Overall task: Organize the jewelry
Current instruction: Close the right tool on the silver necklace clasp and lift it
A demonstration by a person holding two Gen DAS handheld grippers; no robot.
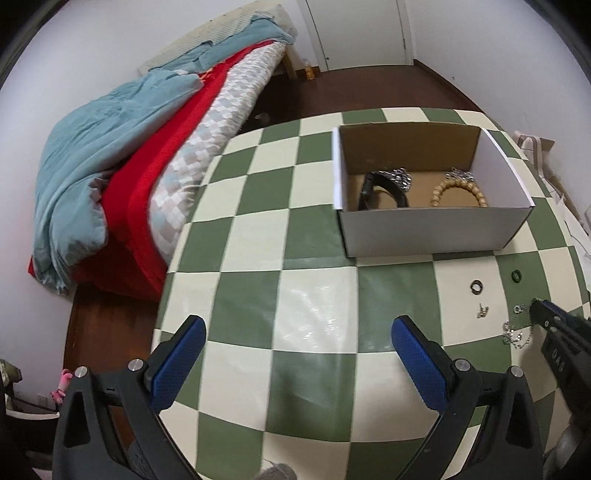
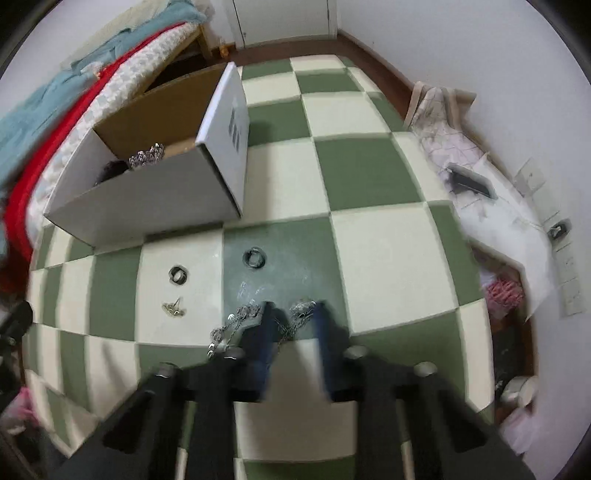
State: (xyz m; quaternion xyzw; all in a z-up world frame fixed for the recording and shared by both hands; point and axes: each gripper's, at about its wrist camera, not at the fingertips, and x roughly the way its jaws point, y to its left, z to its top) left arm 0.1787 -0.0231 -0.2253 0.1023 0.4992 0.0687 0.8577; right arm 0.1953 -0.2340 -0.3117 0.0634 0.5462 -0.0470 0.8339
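A white cardboard box (image 1: 424,229) stands on the checkered table and holds a black bangle (image 1: 384,188), a wooden bead bracelet (image 1: 458,192) and silver chain pieces. It also shows in the right wrist view (image 2: 147,206). On the table lie a silver ring (image 2: 178,275), a dark ring (image 2: 254,257), small earrings (image 2: 173,308) and a silver chain (image 2: 236,325). My right gripper (image 2: 291,310) is down at the chain, fingers narrowly apart with chain between them. My left gripper (image 1: 297,332) is open and empty above the table.
A bed with blue, red and checked bedding (image 1: 147,155) stands left of the table. A white cloth-covered heap (image 2: 480,192) lies off the table's right edge. A door (image 1: 354,33) is at the back wall.
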